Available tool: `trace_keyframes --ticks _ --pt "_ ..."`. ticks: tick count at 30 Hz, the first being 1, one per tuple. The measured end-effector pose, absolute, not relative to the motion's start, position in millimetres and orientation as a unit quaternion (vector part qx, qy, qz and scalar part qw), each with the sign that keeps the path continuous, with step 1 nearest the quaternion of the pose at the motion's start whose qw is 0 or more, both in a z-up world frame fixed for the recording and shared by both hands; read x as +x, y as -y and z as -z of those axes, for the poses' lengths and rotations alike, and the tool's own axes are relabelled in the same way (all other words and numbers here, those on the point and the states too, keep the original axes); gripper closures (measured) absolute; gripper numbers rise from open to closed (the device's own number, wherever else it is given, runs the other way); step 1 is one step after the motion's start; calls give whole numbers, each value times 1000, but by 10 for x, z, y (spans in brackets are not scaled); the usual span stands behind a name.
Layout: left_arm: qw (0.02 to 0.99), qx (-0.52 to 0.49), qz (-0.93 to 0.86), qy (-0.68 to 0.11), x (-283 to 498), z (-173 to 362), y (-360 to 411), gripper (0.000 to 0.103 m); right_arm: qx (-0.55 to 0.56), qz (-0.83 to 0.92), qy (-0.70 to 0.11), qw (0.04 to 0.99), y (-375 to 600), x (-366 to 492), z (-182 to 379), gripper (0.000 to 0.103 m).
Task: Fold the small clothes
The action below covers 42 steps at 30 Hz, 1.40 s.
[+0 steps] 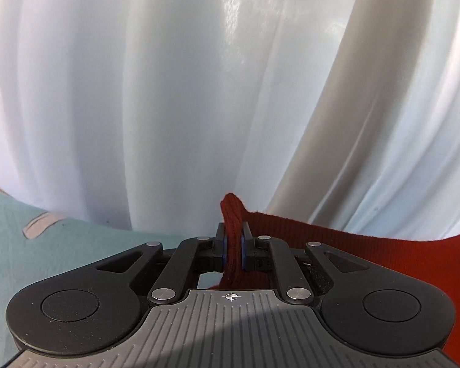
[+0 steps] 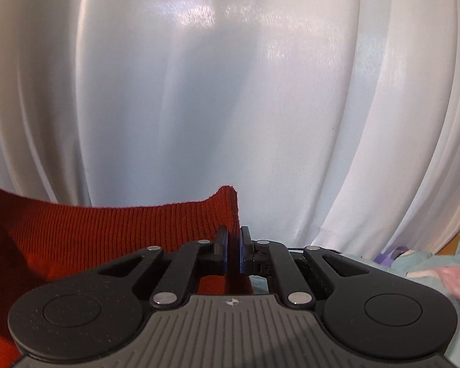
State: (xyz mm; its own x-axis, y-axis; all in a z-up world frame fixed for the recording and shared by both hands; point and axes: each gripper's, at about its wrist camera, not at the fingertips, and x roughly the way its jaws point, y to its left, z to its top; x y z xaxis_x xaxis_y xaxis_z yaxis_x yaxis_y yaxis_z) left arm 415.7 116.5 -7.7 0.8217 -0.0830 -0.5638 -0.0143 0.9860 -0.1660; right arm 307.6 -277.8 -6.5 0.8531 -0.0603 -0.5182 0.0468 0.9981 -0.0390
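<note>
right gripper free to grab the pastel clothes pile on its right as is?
Probably not yet. The right gripper is shut on the red knit garment, also pinched by the left gripper. The pastel pile lies unobstructed, but it must release first.

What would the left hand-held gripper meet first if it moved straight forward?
Probably the white curtain, past the red knit garment that the left hand-held gripper pinches; how far off it hangs is unclear.

This looks like a home. Pleated white curtains [image 1: 168, 92] fill the far side in both wrist views. A pale teal cloth [image 1: 61, 245] covers the near surface at left, and soft pastel laundry [image 2: 438, 273] lies heaped at the near right.
</note>
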Motion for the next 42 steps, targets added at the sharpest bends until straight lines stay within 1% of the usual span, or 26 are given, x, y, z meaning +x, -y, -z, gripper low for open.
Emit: trace_keyframes --ticks 1,2,3,4,5,6,7,8,9,11,12,16,19,20,22,24,28,30,31,32,34,36,37,38,40,42 --pt "949 -81 12 -305 4204 155 -1133 92 -12 39 -273 961 2769 3104 118 96" --pt "947 -74 5 -314 4237 232 -1098 86 -12 47 -273 961 2767 3105 150 95" --pt "945 -66 -8 -320 4247 287 -1069 84 -10 58 -269 961 2773 3083 169 91" --pt "945 -60 -23 -321 4212 327 -1063 78 -3 69 -267 961 2777 3053 176 84" --pt "946 -62 -27 -316 4142 339 -1086 68 13 59 -263 963 2781 3004 176 80" --pt "947 -69 -28 -312 4082 339 -1099 62 28 42 -262 964 2762 2966 184 78" --pt "948 -83 -28 -305 3988 335 -1112 52 36 27 -262 964 2691 2931 204 74" --pt "949 -95 -17 -299 3910 335 -1092 45 38 8 -265 964 2604 2917 230 71" --pt "950 -102 3 -295 3857 343 -1034 43 34 -20 -267 963 2453 2898 269 70" --pt "948 -108 33 -298 3822 402 -856 32 18 -72 -272 959 2097 2893 342 70" --pt "945 -111 48 -304 3825 459 -735 30 10 -92 -276 957 1934 2898 378 70" --pt "938 -108 69 -323 3915 733 -363 30 -38 -142 -284 947 1395 2979 549 70" --pt "939 -98 66 -323 4047 912 -229 30 -88 -111 -270 952 1305 3110 681 70" --pt "939 -92 64 -324 4082 962 -208 29 -79 -92 -288 950 1371 3189 746 70" --pt "940 -63 45 -333 4112 1027 -165 30 -13 -73 -310 948 1670 3343 775 69" --pt "944 -49 37 -323 4133 1067 -207 30 -18 -33 -308 951 1874 3414 778 69" --pt "946 -57 32 -318 4130 1073 -366 29 4 26 -307 951 2472 3422 781 71" --pt "947 -56 27 -315 4101 1082 -469 30 29 62 -313 947 2721 3392 764 68" --pt "947 -63 24 -315 4087 1087 -545 31 51 71 -314 945 2828 3363 744 68" --pt "946 -73 23 -314 4075 1085 -620 36 51 90 -319 942 2899 3311 724 68" --pt "944 -82 26 -318 4033 1051 -738 42 25 87 -308 947 2919 3164 673 68" --pt "943 -88 29 -319 3954 1003 -828 42 19 64 -289 955 2900 2926 572 68" --pt "942 -88 25 -323 3879 942 -872 38 19 47 -280 959 2867 2795 512 68" --pt "943 -89 18 -321 3797 887 -917 27 20 30 -276 961 2872 2640 453 68" --pt "945 -106 14 -308 3630 797 -1035 22 23 2 -259 965 2828 2388 354 67" --pt "942 -138 18 -306 3437 719 -1198 17 29 -21 -260 965 2797 2211 368 66"
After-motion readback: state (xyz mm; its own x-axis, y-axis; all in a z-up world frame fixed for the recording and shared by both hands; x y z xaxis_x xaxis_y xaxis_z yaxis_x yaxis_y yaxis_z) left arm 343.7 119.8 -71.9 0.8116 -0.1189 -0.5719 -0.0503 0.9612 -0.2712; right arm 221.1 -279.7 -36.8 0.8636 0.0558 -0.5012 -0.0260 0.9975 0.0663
